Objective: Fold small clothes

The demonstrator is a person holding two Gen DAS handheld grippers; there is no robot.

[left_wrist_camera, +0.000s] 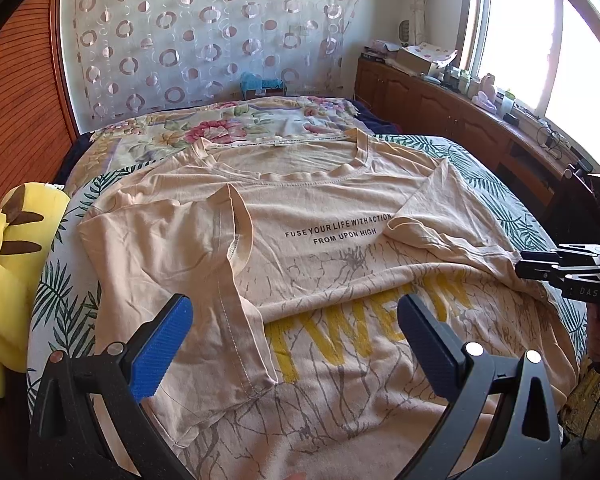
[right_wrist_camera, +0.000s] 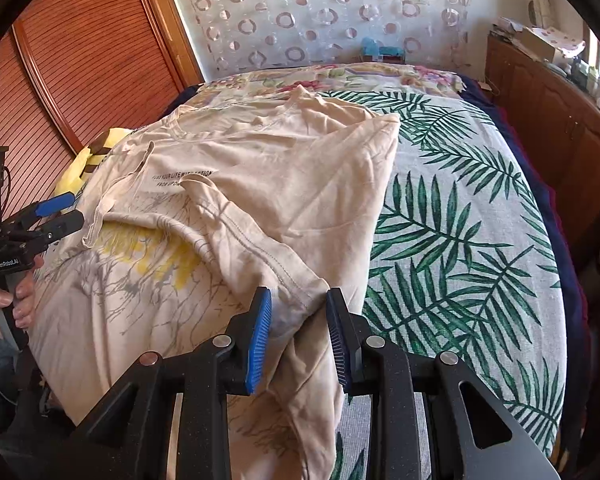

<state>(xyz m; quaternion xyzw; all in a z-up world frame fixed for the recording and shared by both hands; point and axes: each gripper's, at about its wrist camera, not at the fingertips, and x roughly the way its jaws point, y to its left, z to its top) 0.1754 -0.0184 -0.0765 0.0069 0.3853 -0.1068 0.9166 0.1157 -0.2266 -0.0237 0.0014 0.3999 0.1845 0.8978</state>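
- One beige T-shirt (left_wrist_camera: 332, 208) is lying front-up across the bed (right_wrist_camera: 460, 216); black text is printed on the chest, big yellow letters and grey branch lines below it.
- Both sleeves are lying folded in over the front, so the shirt is sitting partly folded, wrinkled along its right side.
- Your left gripper (left_wrist_camera: 294, 344) is hovering over the lower front with its fingers spread wide and nothing between them, though the left blue pad is sitting right over the edge of the folded sleeve.
- Your right gripper (right_wrist_camera: 298, 340) is sitting at the shirt's right edge, a bunched fold of fabric between its narrow-set fingers; the pads are looking clear of the cloth, so it is not gripping.
- Count: one shirt, two grippers, one yellow plush toy (left_wrist_camera: 8, 272) beside the bed.
- The left wrist view is showing the readable print, the window (left_wrist_camera: 540, 40) and a cluttered wooden cabinet (left_wrist_camera: 440, 104).
- The right wrist view is showing the palm-leaf sheet (right_wrist_camera: 480, 280) bare to the right of the shirt, the slatted wooden door (right_wrist_camera: 80, 80) and your hand (right_wrist_camera: 4, 308) gripping the left handle.
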